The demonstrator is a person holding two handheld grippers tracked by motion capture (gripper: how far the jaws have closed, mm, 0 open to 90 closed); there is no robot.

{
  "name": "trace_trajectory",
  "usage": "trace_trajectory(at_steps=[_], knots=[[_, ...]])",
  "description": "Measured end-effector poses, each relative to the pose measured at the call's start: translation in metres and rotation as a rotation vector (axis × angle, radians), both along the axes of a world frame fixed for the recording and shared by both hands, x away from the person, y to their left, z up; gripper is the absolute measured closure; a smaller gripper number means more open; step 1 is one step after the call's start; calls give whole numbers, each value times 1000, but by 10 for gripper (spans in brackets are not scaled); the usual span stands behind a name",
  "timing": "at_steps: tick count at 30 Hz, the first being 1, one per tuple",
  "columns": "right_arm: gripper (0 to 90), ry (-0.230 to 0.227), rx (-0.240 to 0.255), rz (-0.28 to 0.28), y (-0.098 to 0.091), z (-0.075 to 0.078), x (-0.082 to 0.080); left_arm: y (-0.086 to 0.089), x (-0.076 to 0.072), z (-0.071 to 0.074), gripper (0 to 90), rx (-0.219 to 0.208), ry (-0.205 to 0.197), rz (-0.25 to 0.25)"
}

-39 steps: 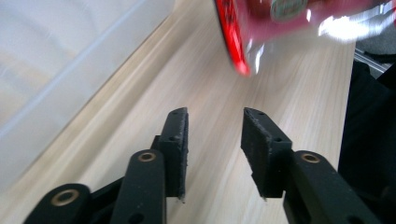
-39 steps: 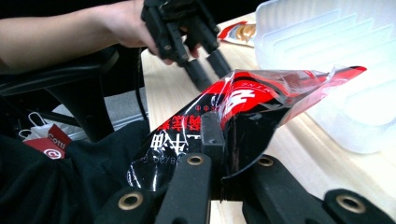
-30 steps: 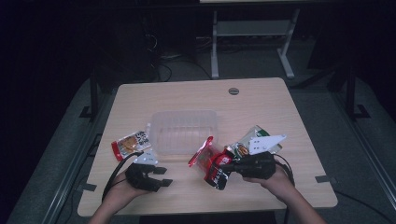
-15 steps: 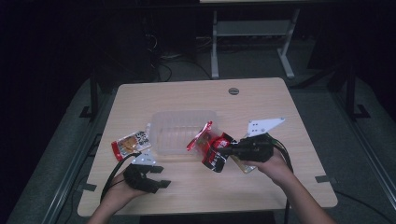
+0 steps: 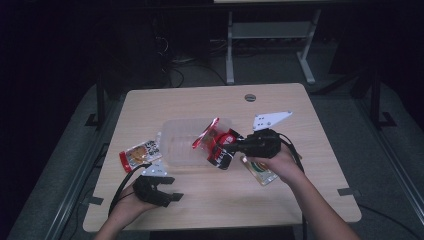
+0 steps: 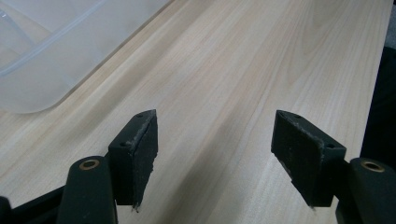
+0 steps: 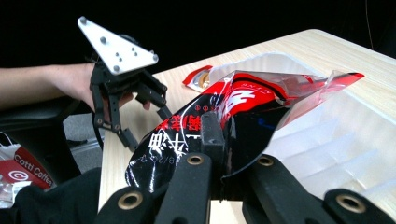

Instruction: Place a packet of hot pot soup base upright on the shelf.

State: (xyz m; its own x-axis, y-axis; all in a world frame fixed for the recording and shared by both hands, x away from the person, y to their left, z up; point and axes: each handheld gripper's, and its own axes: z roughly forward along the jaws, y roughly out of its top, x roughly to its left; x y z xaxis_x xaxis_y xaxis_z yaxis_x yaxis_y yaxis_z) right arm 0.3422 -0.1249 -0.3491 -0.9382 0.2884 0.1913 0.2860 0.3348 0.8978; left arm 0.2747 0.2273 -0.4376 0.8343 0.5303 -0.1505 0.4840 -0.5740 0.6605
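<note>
Glossy crinkled red-black snack packet (image 5: 220,146)

A clear plastic container (image 5: 182,145) sits near the middle of the light wooden table (image 5: 200,102). An orange snack packet (image 5: 139,154) lies flat just left of it. A red-and-black snack bag (image 5: 220,145) hangs over the container's right end, pinched in the right gripper (image 5: 227,146). A green-edged packet (image 5: 261,172) lies under the right hand. The left gripper (image 5: 167,192) rests near the table's front edge, in front of the container.
</note>
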Motion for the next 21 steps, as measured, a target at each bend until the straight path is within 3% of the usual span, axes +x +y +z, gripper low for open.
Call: trace_trajectory(at_steps=[11,21], knots=[[895,6,-14,3,26,2,21,1,0,0,311,15,-8,-13],[895,19,-61,32,56,0,37,0,1,-1,312,18,-1,-21]])
